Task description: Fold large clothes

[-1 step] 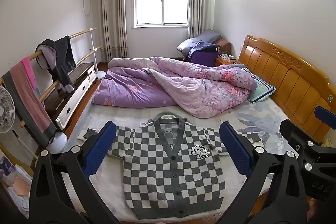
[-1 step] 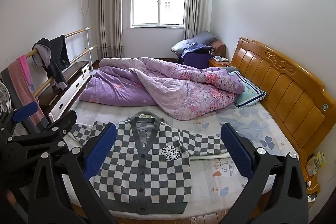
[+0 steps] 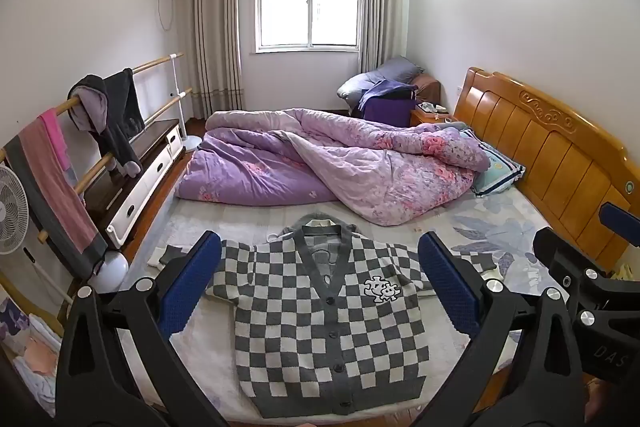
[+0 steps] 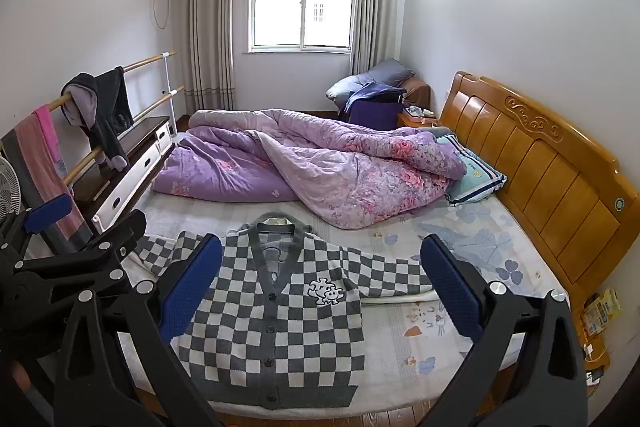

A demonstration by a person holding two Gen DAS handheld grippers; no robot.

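The bed (image 3: 500, 227) fills the room, with a rumpled purple quilt (image 3: 320, 163) heaped on its far half and a wooden headboard (image 3: 560, 155) on the right. On the near half lies the checked cardigan (image 3: 328, 319), buttoned, face up, flat, both sleeves spread out left and right. By the look of it no fold has been made yet, so the whole job remains: sleeves in, then body doubled. The left tool (image 3: 320, 291) and right tool (image 4: 322, 293) both hover above the near edge, fingers wide apart, holding nothing.
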